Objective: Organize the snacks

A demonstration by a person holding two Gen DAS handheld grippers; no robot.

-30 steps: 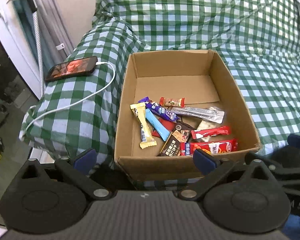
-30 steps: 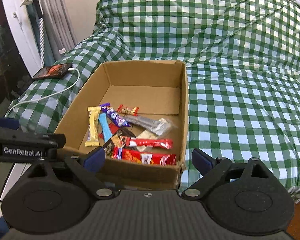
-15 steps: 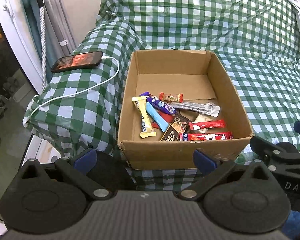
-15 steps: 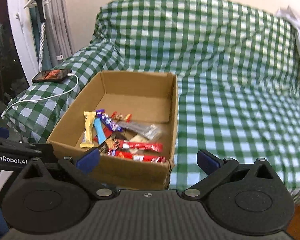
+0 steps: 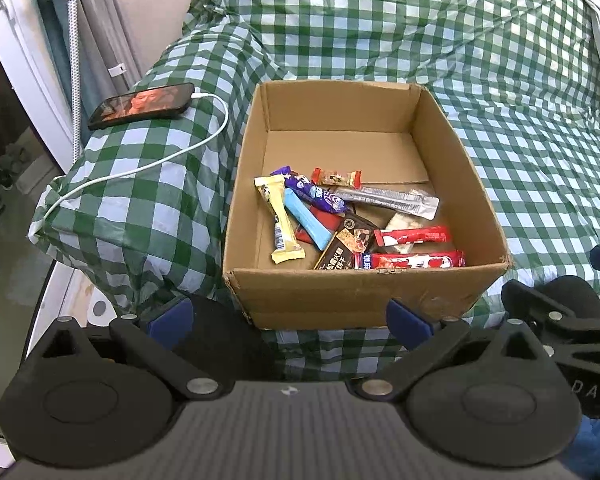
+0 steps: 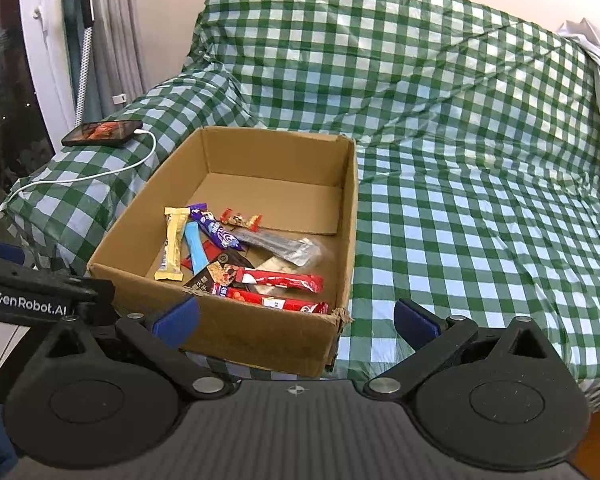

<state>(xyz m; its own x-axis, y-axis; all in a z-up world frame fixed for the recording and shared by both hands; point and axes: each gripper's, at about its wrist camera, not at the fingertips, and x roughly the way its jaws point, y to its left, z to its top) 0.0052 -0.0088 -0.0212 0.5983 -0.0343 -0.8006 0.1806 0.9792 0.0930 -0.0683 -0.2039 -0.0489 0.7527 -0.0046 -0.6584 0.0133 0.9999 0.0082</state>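
We judge the task nearly done: the snacks (image 5: 352, 224) all lie piled inside the cardboard box (image 5: 364, 292) on the checked cover; our left gripper (image 5: 290, 318) and right gripper (image 6: 296, 320) hang before it, jaws spread and empty; nothing loose shows outside, though the box's far side is hidden.

Your right gripper (image 6: 296, 322) hangs with its blue-tipped fingers (image 6: 414, 322) spread wide, nothing between them, just short of the near wall of the cardboard box (image 6: 260, 336) on the green checked cover (image 6: 460, 200). You see wrapped snacks piled in the box's near half: a yellow bar (image 6: 172, 242) at the left, a purple bar (image 6: 216, 232) beside it, and two red packets (image 6: 278, 290) against the near wall. Your left gripper (image 6: 32, 298) shows at the left edge, and a phone (image 6: 102, 133) with a white cable (image 6: 100, 174) lies on the armrest.
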